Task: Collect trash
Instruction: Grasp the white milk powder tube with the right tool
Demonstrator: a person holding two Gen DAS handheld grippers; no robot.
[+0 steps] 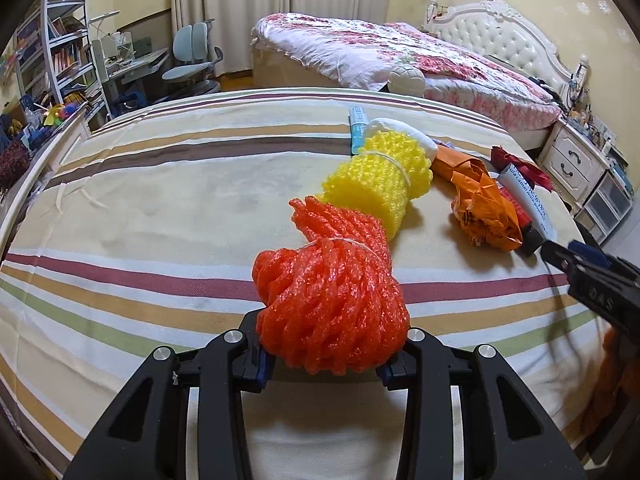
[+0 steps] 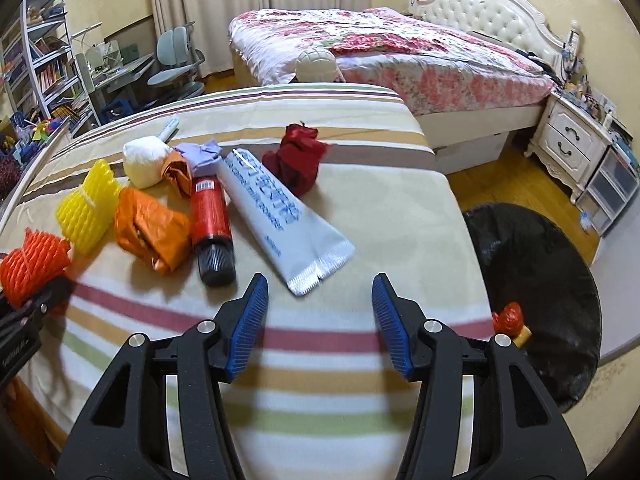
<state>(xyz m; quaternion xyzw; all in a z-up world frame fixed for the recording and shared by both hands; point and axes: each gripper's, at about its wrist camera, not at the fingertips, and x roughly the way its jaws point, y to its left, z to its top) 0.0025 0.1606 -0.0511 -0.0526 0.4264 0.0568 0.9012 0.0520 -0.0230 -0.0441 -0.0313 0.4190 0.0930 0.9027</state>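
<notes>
- The orange-red foam fruit net tied with white string (image 1: pixel 332 300) sits pinched between the two fingers of the left gripper (image 1: pixel 326 364), its far end reaching toward the other litter on the striped bedspread (image 1: pixel 160 184).
- In the right wrist view the same net (image 2: pixel 30 266) shows at the left edge, held in that gripper's black tips.
- Just beyond it lies a yellow foam fruit net tied with white string (image 1: pixel 380 178), touching or nearly touching the red one.
- Behind the yellow net rests a white paper ball (image 2: pixel 144 160), with a crumpled orange wrapper (image 2: pixel 150 234) beside it.
- Right of the wrapper lie a red tube with a black ribbed cap (image 2: pixel 211 226), a white squeezed-flat tube with blue lettering (image 2: pixel 280 216) and, farther back, a dark red crumpled wad (image 2: pixel 298 158).
- The right gripper (image 2: pixel 320 320) hangs over the near edge of the bedspread with its blue-padded fingers (image 2: pixel 248 326) spread wide and nothing between them; the flat end of the white tube lies just ahead.
- On the floor to the right stands a bin lined with a black bag (image 2: pixel 536 280), with a small red scrap (image 2: pixel 508 316) at its near rim.
</notes>
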